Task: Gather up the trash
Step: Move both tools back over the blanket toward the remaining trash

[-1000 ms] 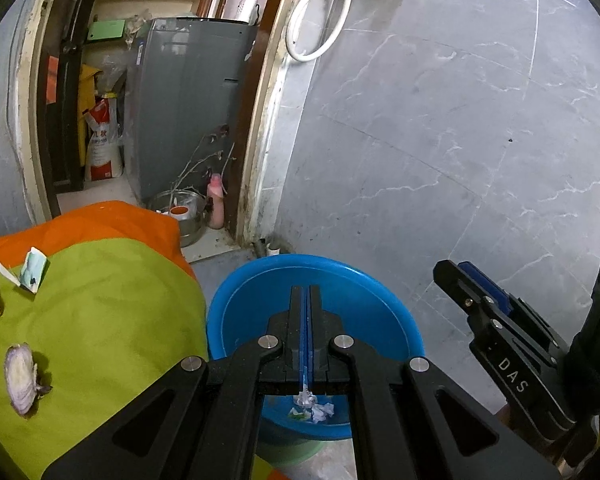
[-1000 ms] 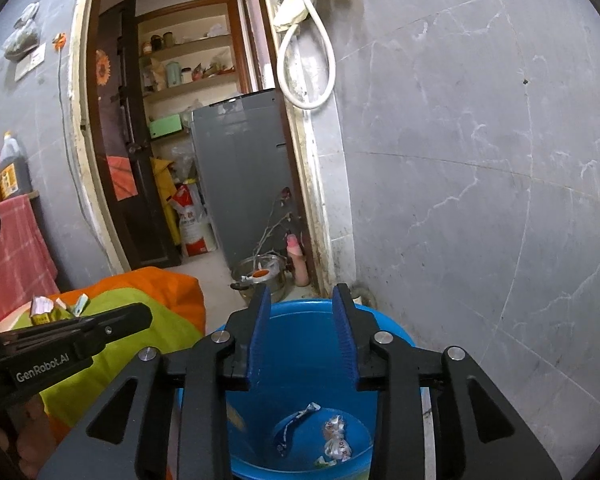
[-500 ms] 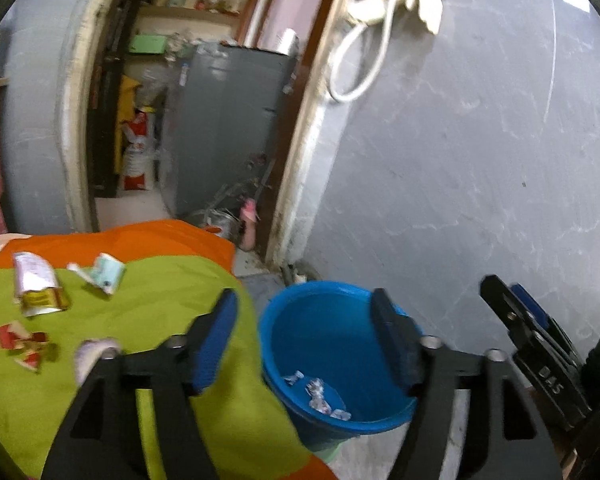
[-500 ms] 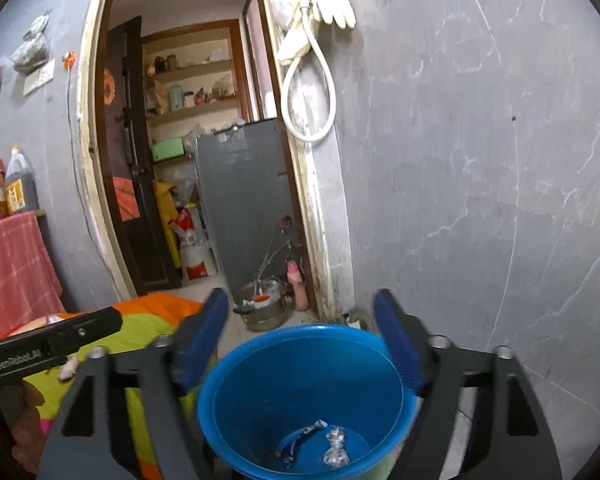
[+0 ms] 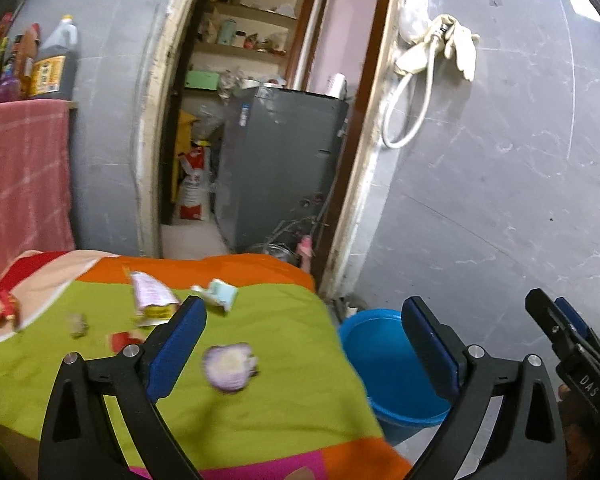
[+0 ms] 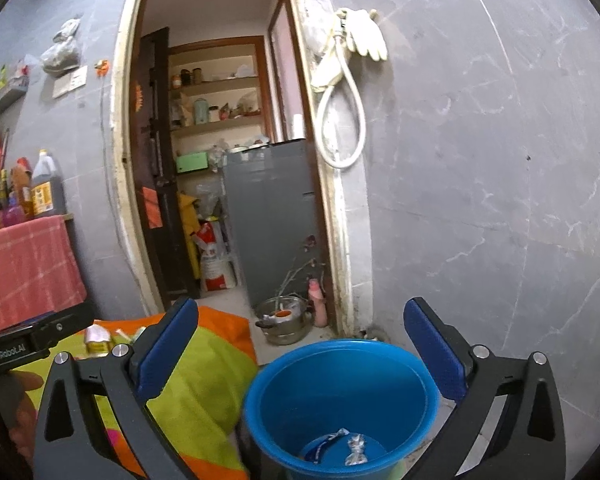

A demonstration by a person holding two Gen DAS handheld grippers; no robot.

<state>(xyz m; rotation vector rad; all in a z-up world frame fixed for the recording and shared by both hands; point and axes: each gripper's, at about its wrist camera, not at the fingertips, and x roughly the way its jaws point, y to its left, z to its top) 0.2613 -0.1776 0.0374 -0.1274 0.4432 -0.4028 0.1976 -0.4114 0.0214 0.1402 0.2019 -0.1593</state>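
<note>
A grey marbled wall (image 6: 480, 200) backs the blue bucket (image 6: 340, 396), crumpled wrappers (image 6: 354, 450) at its bottom. Both left gripper (image 5: 302, 344) and right gripper (image 6: 298, 348) fingers are opening, empty. Onion half (image 5: 230, 367) and wrappers (image 5: 152, 298) lie on the green-orange cloth (image 5: 284, 392) beside it

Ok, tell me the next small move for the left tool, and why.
Probably reach the left tool down to the onion slice. Its jaws are opening with nothing between them, the slice lies nearest on the green cloth, and the blue bucket stands beside it.
</note>
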